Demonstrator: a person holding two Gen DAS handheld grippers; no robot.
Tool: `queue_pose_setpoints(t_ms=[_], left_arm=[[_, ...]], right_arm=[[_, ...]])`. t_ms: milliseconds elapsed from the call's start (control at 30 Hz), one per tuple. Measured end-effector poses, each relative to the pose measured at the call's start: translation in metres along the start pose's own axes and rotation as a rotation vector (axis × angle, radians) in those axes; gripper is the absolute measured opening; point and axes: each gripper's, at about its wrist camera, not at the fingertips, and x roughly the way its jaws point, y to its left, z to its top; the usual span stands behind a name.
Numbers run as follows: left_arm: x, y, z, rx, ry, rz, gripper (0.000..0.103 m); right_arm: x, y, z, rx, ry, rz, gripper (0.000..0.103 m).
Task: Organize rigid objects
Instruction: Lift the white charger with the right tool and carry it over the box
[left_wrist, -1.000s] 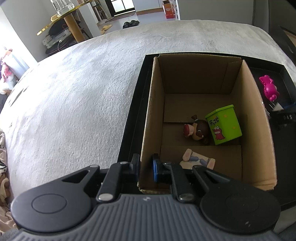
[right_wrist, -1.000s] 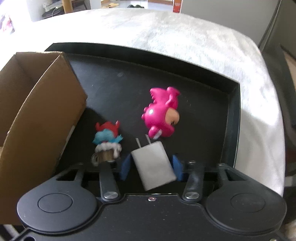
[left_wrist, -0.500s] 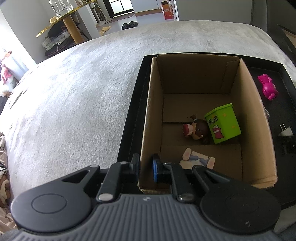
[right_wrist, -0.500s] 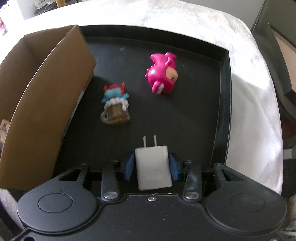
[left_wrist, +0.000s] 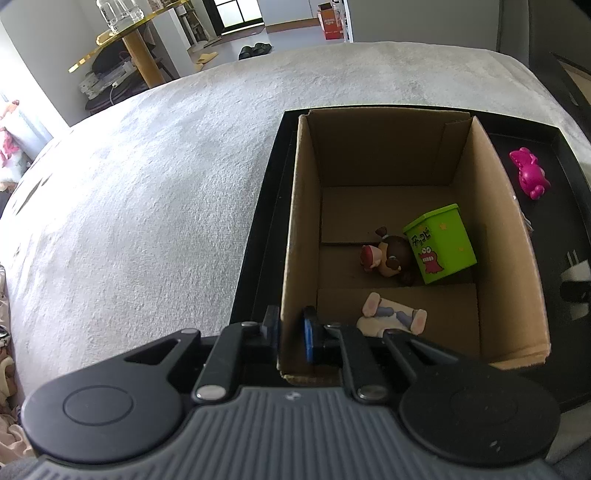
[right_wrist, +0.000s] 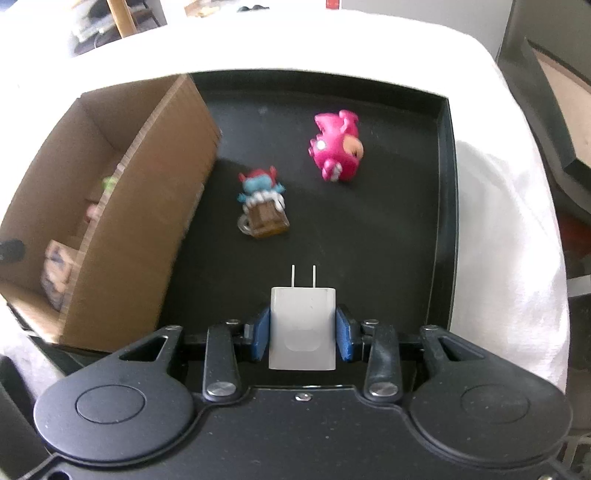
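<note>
Your right gripper (right_wrist: 303, 334) pinches the white plug adapter (right_wrist: 303, 328), prongs pointing forward, above the black tray (right_wrist: 441, 221). The cardboard box (right_wrist: 147, 221) lies to its left; your left gripper (left_wrist: 291, 330) clamps that box's near wall, steadying it.

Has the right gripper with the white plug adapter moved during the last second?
Yes. The right gripper, holding the white plug adapter, has drawn back and up from the pink toy on the black tray.
</note>
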Motion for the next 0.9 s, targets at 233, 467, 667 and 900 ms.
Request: queue_pose_setpoints(t_ms=[233,467,667,900], left_arm=[[0.0,0.003,-0.001,-0.014,-0.001,-0.014,0.012],[-0.001,0.007,-0.002,-0.018,-0.008,-0.027,0.011],[-0.001,0.011,-0.003,-0.03,-0.012,-0.04,0.011],[-0.002,0.017,-0.003,-0.042,-0.015,-0.06,0.011]], right_arm=[[-0.031,0.004,0.011,0.011,-0.059,0.036,0.036],[-0.035,0.02,0.023,-0.009,-0.089,0.025,0.036],[-0.042,0.033,0.036,-0.039,-0.119,0.022,0.036],[-0.055,0.056,0.054,-0.079,-0.155,0.044,0.036]])
